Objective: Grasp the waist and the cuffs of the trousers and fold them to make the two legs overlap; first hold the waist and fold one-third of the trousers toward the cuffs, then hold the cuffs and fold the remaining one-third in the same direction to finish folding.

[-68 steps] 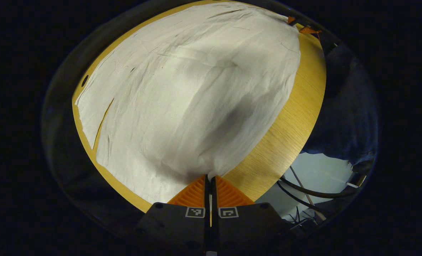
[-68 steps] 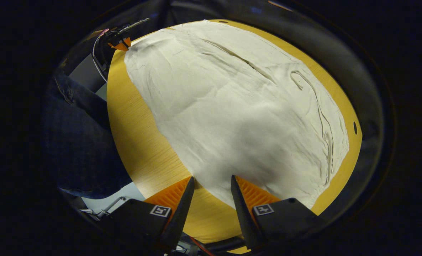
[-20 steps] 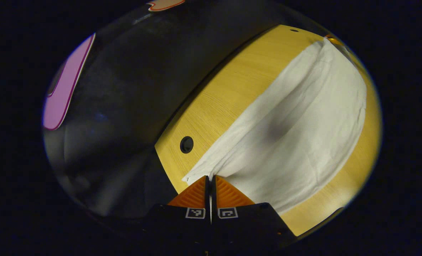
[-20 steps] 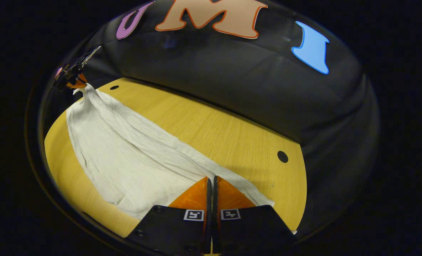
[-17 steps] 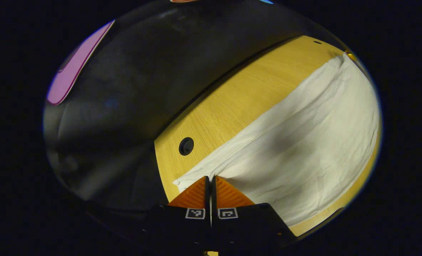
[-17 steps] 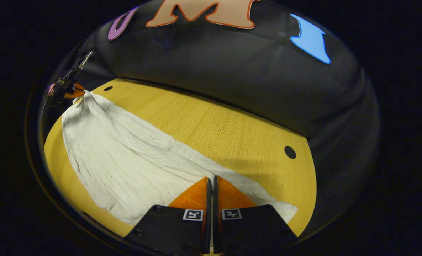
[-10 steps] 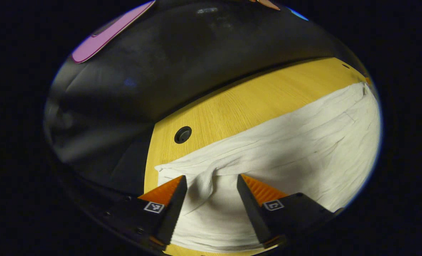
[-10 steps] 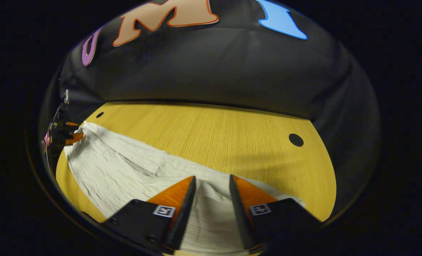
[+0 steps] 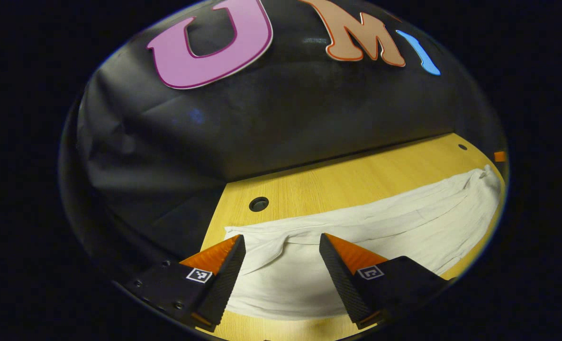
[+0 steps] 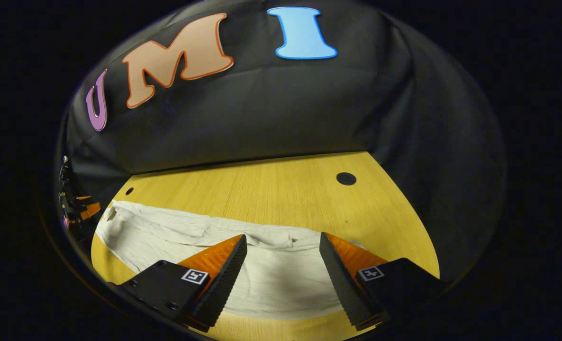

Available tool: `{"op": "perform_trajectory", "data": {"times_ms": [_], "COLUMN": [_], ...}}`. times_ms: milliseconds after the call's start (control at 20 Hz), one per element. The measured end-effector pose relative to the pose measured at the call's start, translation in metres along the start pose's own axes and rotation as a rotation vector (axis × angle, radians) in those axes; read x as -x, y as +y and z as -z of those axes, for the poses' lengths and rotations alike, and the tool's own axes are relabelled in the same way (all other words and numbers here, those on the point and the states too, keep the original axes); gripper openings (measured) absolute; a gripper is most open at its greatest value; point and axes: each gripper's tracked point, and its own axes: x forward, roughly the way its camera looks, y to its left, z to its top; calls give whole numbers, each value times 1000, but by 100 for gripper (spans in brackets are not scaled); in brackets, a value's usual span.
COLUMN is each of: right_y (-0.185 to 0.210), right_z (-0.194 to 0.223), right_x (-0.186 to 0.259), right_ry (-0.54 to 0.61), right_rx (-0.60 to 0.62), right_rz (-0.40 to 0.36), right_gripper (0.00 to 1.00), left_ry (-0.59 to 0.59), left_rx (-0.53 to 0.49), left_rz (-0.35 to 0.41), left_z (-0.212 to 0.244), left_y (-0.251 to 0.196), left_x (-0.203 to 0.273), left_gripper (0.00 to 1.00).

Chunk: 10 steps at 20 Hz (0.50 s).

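The white trousers (image 9: 394, 222) lie folded lengthwise as one long strip on the wooden table (image 9: 338, 180). In the left gripper view my left gripper (image 9: 281, 246) hangs open just above one end of the strip, with nothing between its fingers. In the right gripper view my right gripper (image 10: 281, 246) is open too, over the other end of the trousers (image 10: 176, 232). The cloth is bunched and wrinkled along its far edge. At the far left of the right gripper view the left gripper (image 10: 79, 208) shows small, past the end of the strip.
The table has a round cable hole near each far corner (image 9: 258, 204) (image 10: 346, 178). Bare wood (image 10: 271, 194) lies between the trousers and the black booth wall (image 10: 262, 109) behind the table.
Both grippers carried a trouser edge over to the far side, then opened and let the cloth drop. In the last half second both have lifted and tilted up a little, staying open.
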Motion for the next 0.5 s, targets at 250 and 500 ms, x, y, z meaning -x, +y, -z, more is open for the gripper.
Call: {"op": "perform_trajectory", "data": {"times_ms": [250, 500], "right_y": [-49, -80], "right_z": [39, 92], "right_x": [35, 40], "right_ry": [27, 107], "right_rx": [-91, -179], "right_rz": [65, 92], "right_gripper": [95, 94], "left_ry": [-70, -121], "left_rx": [84, 98], "left_rz": [-13, -2], "left_z": [-4, -3], "left_y": [-1, -1], "left_x": [-7, -11], "left_gripper": [94, 93]}}
